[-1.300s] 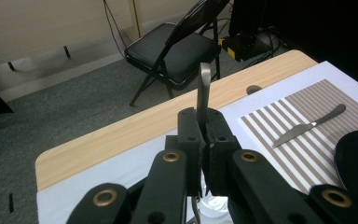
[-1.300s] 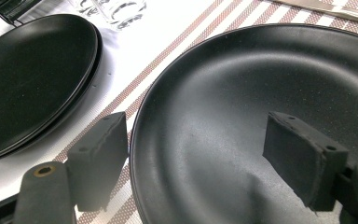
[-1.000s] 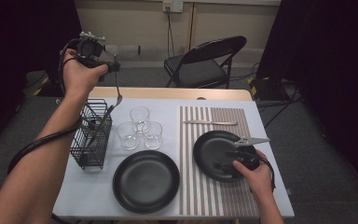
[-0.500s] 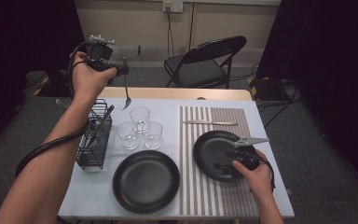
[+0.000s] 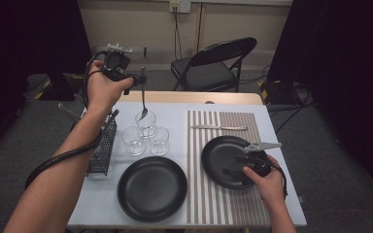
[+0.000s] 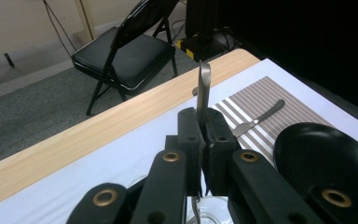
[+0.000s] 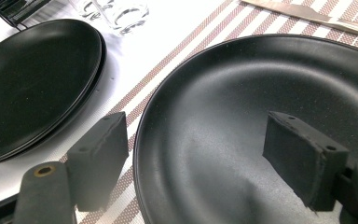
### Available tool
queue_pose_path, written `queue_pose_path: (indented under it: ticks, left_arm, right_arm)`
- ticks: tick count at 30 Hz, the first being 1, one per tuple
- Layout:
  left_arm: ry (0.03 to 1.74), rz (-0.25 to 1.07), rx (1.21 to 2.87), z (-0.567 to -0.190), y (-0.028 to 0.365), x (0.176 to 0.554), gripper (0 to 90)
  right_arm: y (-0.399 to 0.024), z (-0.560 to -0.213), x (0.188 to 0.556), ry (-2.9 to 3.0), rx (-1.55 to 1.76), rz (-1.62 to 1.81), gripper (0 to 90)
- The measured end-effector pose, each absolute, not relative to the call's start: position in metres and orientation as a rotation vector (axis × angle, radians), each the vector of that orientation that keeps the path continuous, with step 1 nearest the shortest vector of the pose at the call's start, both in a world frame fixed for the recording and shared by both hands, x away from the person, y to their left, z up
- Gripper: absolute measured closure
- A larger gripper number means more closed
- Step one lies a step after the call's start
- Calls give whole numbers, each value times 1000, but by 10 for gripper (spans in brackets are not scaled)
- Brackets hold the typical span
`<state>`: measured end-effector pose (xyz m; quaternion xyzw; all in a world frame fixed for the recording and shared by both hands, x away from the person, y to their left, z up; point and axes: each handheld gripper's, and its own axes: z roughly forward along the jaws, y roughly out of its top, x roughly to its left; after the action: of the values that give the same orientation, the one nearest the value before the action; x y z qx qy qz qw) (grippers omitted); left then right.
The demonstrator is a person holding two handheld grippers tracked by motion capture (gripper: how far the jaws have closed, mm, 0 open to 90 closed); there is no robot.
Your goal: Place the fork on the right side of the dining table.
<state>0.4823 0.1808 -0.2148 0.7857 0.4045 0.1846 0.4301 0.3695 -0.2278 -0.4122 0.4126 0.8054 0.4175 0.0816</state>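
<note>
Spoon (image 5: 143, 99) pinched in left fingers (image 6: 189, 126), carried rightward over glasses (image 5: 145, 133) | right fingers (image 7: 98, 154) spread, unmoved

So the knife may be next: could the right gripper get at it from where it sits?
Probably yes: the right gripper is open over the black plate, and the knife lies bare on the striped mat just beyond it.

No legible text, label, brand, number or sign is found on any surface in the three views.
</note>
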Motion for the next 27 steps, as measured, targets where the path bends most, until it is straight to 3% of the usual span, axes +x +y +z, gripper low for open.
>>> queue_pose_path:
  ticks: [27]
  left_arm:
    - [912, 373, 1987, -229, 145, 471, 871]
  right_arm:
    - [-225, -411, 369, 2415, 1224, 1251, 212]
